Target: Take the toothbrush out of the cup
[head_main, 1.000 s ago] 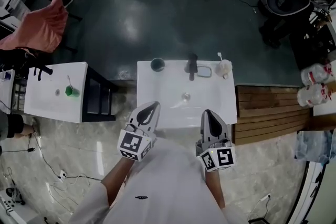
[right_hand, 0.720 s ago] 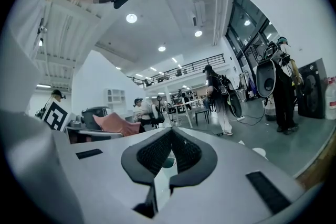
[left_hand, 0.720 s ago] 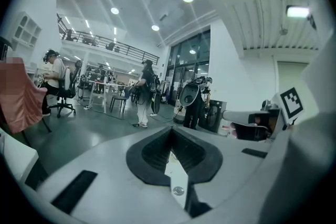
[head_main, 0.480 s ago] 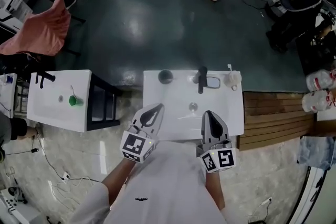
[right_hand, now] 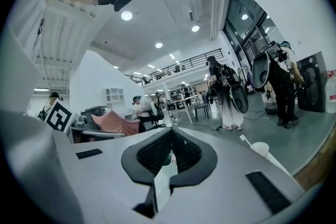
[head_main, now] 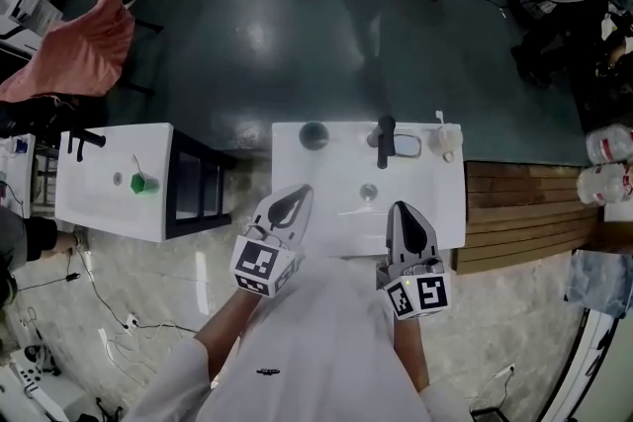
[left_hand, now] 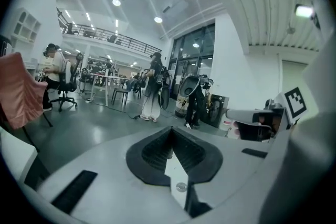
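- Toothbrush (head_main: 439, 118): a thin, pale stick that is standing in the cup (head_main: 448, 141) and poking up past its rim. It is sitting right of centre in the head view. In the right gripper view it is showing at the middle right as a short white handle leaning to the left. The head and bristles are too small to make out.
- The cup is pale and is sitting on the upper right corner of the white sink (head_main: 435, 203), just right of the dark faucet (head_main: 386, 141).
- A dark cup (head_main: 315, 134) is standing at the sink's upper left corner. You cannot tell what is in it.
- A green cup (head_main: 145, 183) is resting on the second sink (head_main: 99, 212) at the left of the frame, with a thin light stick leaning out of it.
- You are holding the left gripper (head_main: 293, 201) over the sink's lower left edge. Its jaws are meeting at the tips with nothing between them.
- You are holding the right gripper (head_main: 404, 214) over the lower right edge. Its jaws are likewise pressed together and empty.
- Both grippers are sitting well apart from the cup.
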{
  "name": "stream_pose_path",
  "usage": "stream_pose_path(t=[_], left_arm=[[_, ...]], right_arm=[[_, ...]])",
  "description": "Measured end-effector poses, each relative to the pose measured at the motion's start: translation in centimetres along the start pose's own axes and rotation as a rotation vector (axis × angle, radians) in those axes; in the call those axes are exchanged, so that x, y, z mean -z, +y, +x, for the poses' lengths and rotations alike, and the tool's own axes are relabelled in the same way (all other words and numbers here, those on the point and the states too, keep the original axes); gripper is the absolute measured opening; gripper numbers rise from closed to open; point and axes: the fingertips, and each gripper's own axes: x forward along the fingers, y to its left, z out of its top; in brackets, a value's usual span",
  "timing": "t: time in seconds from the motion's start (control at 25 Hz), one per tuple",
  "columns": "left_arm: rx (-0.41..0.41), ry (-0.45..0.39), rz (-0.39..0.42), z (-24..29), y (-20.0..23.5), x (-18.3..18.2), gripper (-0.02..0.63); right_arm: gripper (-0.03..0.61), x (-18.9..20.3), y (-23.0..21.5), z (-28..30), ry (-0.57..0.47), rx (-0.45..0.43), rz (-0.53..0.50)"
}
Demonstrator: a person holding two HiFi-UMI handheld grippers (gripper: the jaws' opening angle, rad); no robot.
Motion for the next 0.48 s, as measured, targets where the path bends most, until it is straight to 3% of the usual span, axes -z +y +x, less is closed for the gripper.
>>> stream_pose_path(t=[0.32,0.48], left_arm=[[-0.029,0.031,0.06,2.1,1.1,0.1,0.005],[-0.003,0.069,0.086,3.7,1.3,0.7,0.005]], right_arm=[[0.0,1.0,-0.6,1.3,0.026,-0.014,0.009],[0.0,1.3,-0.9,2.1,0.04,-0.022,0.006]])
